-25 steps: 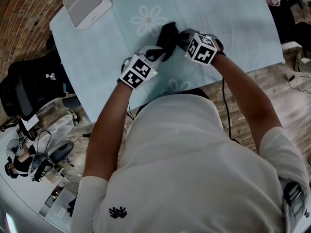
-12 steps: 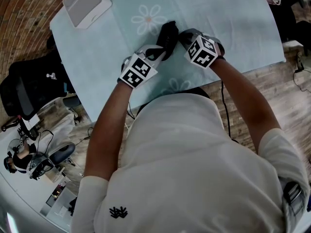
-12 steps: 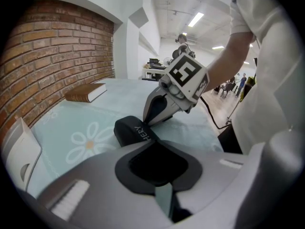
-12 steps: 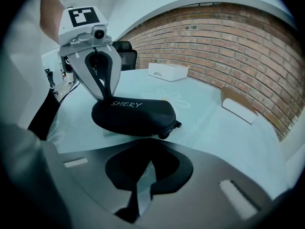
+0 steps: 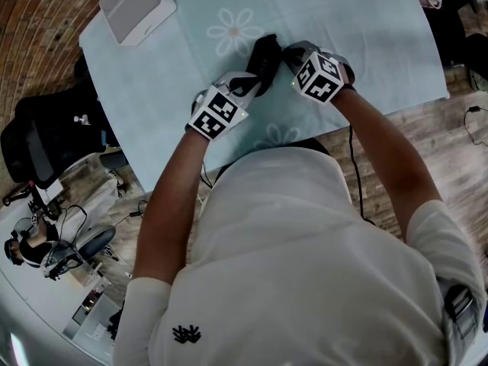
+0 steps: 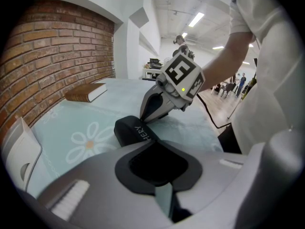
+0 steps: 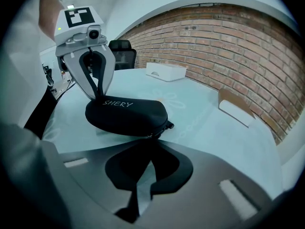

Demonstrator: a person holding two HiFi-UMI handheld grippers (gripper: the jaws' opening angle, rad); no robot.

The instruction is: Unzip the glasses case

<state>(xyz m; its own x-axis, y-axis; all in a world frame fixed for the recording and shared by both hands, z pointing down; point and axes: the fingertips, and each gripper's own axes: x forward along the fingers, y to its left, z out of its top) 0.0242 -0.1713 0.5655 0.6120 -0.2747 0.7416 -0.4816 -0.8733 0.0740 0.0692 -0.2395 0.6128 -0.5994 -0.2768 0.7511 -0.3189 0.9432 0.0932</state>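
Observation:
A black glasses case (image 5: 263, 52) marked SHERY lies on the pale blue daisy-print tablecloth (image 5: 366, 36). My left gripper (image 5: 250, 81) is shut on the case's near-left end. In the right gripper view its two fingers (image 7: 106, 75) stand over that end of the case (image 7: 126, 114). My right gripper (image 5: 288, 52) has come in from the right, and its jaws are closed to a narrow slit at the zip line, where a small metal zipper pull (image 7: 148, 136) shows. In the left gripper view the right gripper (image 6: 145, 118) tapers to a point touching the case (image 6: 131, 130).
A white box (image 5: 135, 6) sits at the table's far left corner. A brown book (image 6: 86, 92) lies farther back by the brick wall. The table's near edge runs just under my forearms. A black office chair (image 5: 46, 136) stands on the floor to the left.
The right gripper shifted slightly toward me and back again at the case's right end. The left gripper and the case stayed put.

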